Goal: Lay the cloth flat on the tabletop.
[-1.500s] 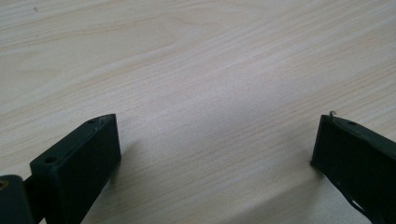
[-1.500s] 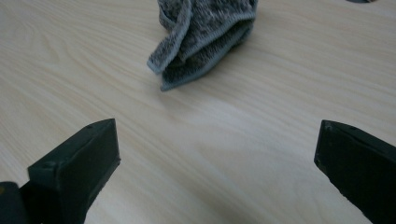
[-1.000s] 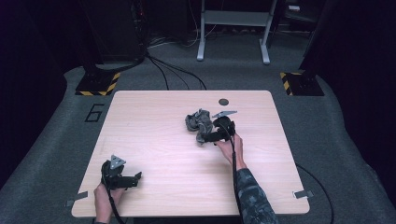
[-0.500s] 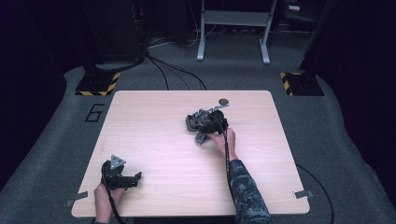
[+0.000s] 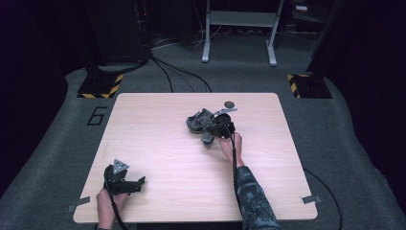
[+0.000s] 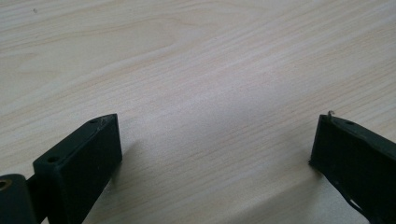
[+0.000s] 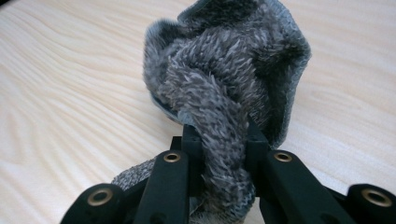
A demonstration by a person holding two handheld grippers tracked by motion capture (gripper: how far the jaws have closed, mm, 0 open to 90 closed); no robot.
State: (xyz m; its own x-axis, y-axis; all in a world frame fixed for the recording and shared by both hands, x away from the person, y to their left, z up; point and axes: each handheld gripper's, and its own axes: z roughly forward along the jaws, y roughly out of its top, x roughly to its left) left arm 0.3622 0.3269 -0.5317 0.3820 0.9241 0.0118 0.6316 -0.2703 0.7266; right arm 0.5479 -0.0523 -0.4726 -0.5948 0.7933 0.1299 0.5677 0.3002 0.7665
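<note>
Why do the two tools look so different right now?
The right tool has its jaws pinched on a fold of the fuzzy grey cloth; the jaws have just been closing. The left tool has its jaws wide apart with nothing between them. The right tool is out at the middle of the table, the left one near its front corner. Both have black jaws.

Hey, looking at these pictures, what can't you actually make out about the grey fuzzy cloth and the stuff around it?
- Cloth: right gripper view, its near end is hidden between the right hand-held gripper jaws, so what garment it is stays unclear.
- Cloth in the high view: too small, partly behind that gripper.
- Dark disc: high view, too small to identify.
- Left hand-held gripper: jaws cut off by the bottom edge.
</note>
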